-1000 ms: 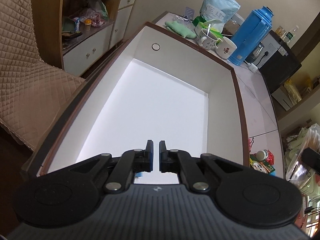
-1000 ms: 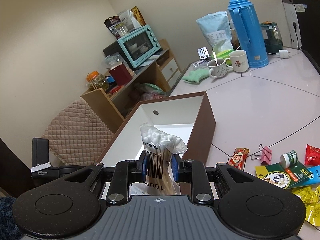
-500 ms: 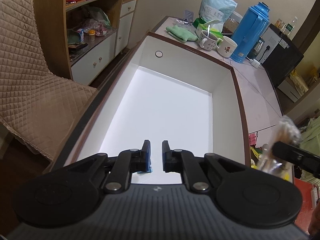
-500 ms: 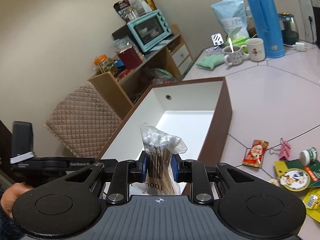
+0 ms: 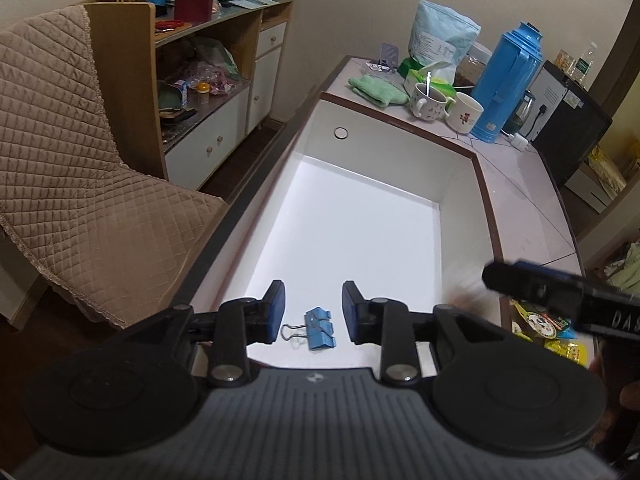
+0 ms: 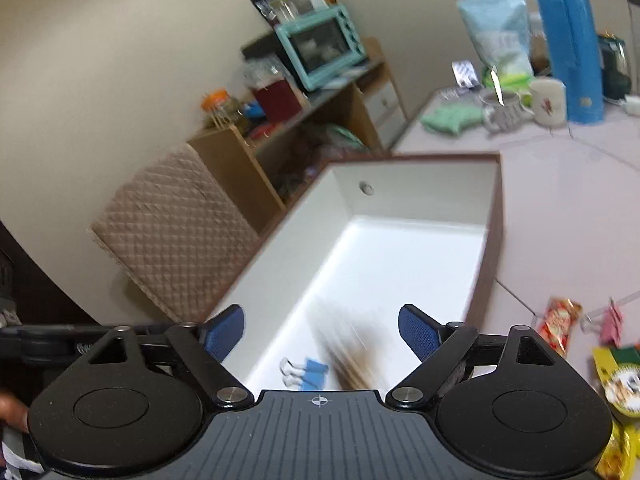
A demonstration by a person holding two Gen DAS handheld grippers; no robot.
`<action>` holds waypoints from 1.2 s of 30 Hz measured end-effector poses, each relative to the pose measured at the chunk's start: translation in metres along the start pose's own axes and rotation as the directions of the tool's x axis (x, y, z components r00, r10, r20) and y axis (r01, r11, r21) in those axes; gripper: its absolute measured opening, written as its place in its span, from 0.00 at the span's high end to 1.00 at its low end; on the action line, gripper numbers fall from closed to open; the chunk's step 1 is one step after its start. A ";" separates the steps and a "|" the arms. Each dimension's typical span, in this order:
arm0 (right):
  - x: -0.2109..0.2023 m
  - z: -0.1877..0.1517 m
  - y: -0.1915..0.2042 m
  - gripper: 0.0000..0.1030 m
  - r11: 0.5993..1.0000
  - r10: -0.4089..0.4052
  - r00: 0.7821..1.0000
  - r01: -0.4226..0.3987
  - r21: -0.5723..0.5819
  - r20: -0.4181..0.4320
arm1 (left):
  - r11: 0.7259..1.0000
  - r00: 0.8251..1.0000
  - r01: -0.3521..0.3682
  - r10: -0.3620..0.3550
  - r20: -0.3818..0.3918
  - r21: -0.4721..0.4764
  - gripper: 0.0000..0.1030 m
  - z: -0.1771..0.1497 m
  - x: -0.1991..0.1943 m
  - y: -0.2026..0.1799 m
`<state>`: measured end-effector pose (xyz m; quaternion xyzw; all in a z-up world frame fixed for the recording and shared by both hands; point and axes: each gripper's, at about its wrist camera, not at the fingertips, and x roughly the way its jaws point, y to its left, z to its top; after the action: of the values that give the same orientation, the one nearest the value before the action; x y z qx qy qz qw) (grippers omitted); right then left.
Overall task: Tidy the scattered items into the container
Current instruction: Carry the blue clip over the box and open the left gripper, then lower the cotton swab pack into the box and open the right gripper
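The container (image 5: 486,196) is a long brown box with a white inside, also seen in the right wrist view (image 6: 490,248). A blue binder clip (image 5: 319,328) lies on its floor at the near end, below my open left gripper (image 5: 313,309). My right gripper (image 6: 322,330) is open above the same end; a blurred bag of cotton swabs (image 6: 348,354) drops from it beside the clip (image 6: 310,372). In the left wrist view the right gripper (image 5: 560,294) reaches in from the right with the blurred bag (image 5: 464,286) under it.
Snack packets (image 6: 558,326), a pink clip (image 6: 610,320) and yellow packets (image 6: 618,376) lie on the table right of the box. Mugs (image 5: 430,102), a blue flask (image 5: 506,82) and a green cloth (image 5: 376,88) stand beyond its far end. A quilted chair (image 5: 72,184) is left.
My left gripper opened and the blue binder clip now lies on the box floor. My right gripper moved over the box and opened, letting the cotton swab bag fall.
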<state>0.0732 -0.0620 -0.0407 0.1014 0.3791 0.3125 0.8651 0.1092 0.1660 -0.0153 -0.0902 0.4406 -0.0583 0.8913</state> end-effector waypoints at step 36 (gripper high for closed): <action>-0.049 -0.044 0.007 0.16 0.986 -0.161 0.974 0.153 -0.061 -0.160 | 0.983 0.998 -0.014 0.024 -0.054 0.185 0.36 -0.044 -0.023 -0.047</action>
<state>0.0130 -0.0892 -0.0393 0.0243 0.4482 0.2596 0.8551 0.0592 0.1197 -0.0134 -0.0013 0.4589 -0.0930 0.8836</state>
